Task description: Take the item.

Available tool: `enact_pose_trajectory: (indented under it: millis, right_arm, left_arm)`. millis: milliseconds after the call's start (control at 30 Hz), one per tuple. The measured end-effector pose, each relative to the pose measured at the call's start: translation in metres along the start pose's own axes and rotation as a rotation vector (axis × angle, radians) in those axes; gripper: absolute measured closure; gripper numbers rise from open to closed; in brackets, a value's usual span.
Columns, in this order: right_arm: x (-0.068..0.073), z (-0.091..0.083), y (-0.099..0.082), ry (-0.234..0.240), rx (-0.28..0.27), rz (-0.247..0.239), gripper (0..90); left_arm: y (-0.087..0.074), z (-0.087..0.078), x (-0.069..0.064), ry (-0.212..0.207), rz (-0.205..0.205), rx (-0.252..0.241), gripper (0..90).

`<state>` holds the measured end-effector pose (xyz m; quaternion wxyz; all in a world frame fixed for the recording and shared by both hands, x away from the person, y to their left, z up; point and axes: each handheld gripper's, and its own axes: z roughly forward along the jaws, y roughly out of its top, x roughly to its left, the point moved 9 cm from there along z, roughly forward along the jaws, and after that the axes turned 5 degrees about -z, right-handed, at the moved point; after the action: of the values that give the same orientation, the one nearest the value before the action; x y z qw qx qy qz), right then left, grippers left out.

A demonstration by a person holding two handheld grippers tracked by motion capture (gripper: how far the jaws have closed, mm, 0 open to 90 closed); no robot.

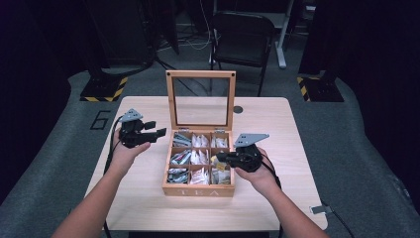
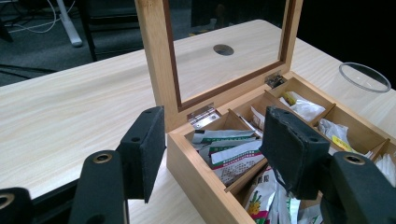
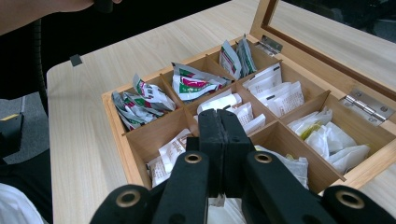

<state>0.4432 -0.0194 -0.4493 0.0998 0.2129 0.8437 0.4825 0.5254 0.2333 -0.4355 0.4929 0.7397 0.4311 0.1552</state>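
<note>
An open wooden tea box (image 1: 198, 191) stands mid-table, its glass-paned lid (image 1: 200, 74) upright at the back. Its compartments hold several tea packets (image 1: 198, 158). My left gripper (image 1: 155, 129) hovers just left of the box, jaws pointing at it. In the left gripper view it (image 2: 215, 154) is open, with nothing between its pads and the box's corner (image 2: 196, 172) beyond them. My right gripper (image 1: 220, 157) reaches over the box's right front part. Its jaws (image 3: 219, 116) are pressed together above white packets (image 3: 243, 114), and nothing shows between them. Green and red packets (image 3: 191, 84) lie farther off.
A round hole (image 1: 238, 109) sits in the tabletop right of the lid. A clear round rim (image 2: 364, 77) stands on the table beyond the box. A black chair (image 1: 242, 37) is behind the table, and striped floor bases (image 1: 104, 91) flank it.
</note>
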Motion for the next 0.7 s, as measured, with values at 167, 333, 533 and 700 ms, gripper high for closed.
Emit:
enact_pose_trajectory:
  millis: [167, 333, 533, 700]
  right_arm:
    - [-0.005, -0.006, 0.008, 0.001, -0.002, 0.001, 89.6]
    - [-0.010, -0.011, 0.012, -0.014, 0.002, 0.003, 89.6]
    - [-0.021, -0.019, 0.018, -0.036, -0.002, 0.000, 89.6]
    - [-0.032, -0.026, 0.020, -0.059, -0.002, 0.006, 89.6]
  left_arm:
    - [0.001, 0.000, 0.000, 0.000, -0.001, -0.005, 39.5]
    - [0.001, -0.001, 0.001, 0.001, 0.001, -0.002, 39.6]
    - [0.001, -0.002, 0.001, 0.002, -0.002, -0.005, 39.5]
    - [0.000, -0.002, 0.001, 0.000, 0.001, 0.000, 39.6]
